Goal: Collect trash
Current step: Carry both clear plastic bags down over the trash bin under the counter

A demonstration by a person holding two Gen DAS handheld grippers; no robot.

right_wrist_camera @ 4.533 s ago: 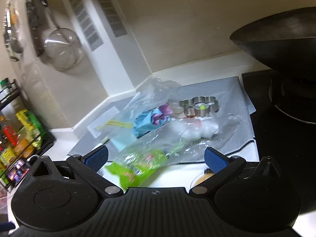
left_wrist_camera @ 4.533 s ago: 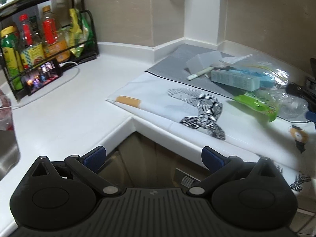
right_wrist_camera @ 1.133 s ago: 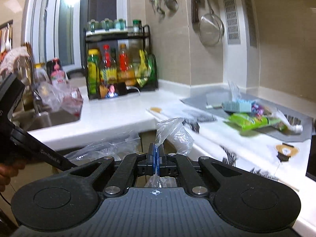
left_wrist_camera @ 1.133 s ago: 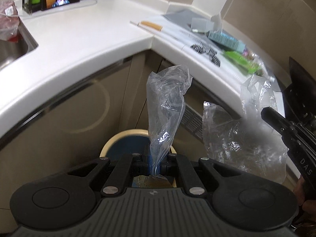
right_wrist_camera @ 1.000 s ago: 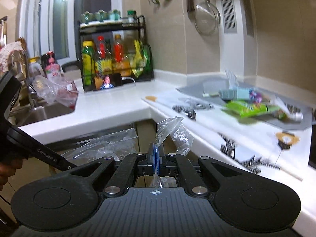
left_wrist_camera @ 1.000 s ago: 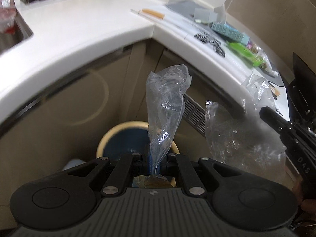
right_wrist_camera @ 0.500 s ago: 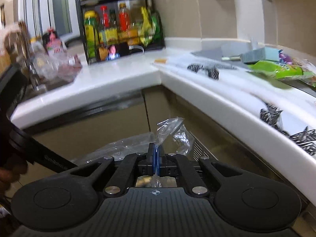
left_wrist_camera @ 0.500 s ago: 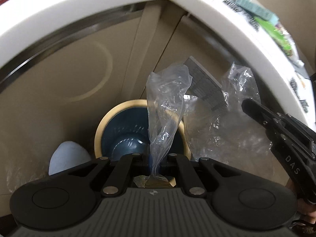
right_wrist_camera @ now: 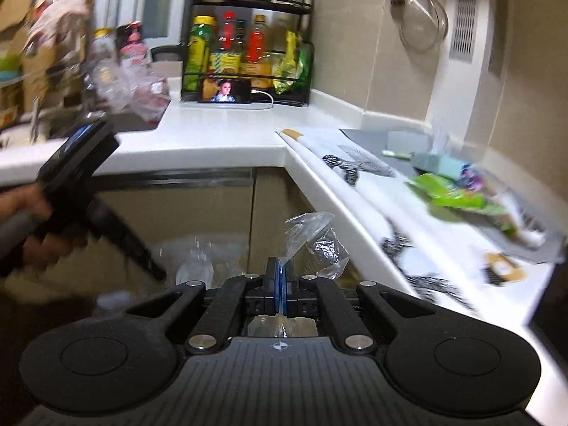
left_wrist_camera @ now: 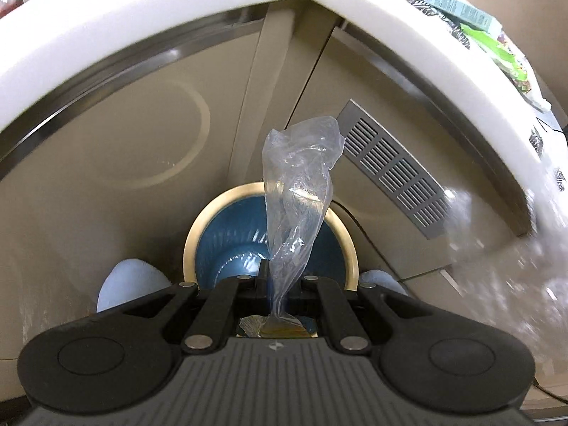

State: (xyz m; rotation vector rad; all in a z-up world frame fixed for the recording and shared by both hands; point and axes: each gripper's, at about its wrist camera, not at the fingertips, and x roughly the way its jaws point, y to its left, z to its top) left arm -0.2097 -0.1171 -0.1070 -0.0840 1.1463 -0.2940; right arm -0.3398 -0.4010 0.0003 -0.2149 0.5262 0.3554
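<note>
My left gripper (left_wrist_camera: 280, 280) is shut on a twisted edge of a clear plastic bag (left_wrist_camera: 298, 191), held right above a round blue bin (left_wrist_camera: 234, 245) with a tan rim on the floor. My right gripper (right_wrist_camera: 280, 277) is shut on another edge of the clear plastic bag (right_wrist_camera: 312, 234), out in front of the cabinet corner. The bag's body shows blurred at the right of the left wrist view (left_wrist_camera: 504, 248). The left gripper's body and the hand holding it show at the left of the right wrist view (right_wrist_camera: 71, 177). Trash lies on the counter: a green wrapper (right_wrist_camera: 451, 191) and a pale blue box (right_wrist_camera: 436, 163).
The white counter edge (left_wrist_camera: 408, 39) hangs above the bin, with beige cabinet doors and a metal vent grille (left_wrist_camera: 394, 167) behind. A black rack of bottles (right_wrist_camera: 248, 46) and a phone (right_wrist_camera: 223, 90) stand at the counter's back. A sink area lies at the left (right_wrist_camera: 117, 120).
The left gripper has dropped lower and nearer the bin with its bag edge. The right gripper has risen and swung, so the counter top is in its view again; the bag body blurs.
</note>
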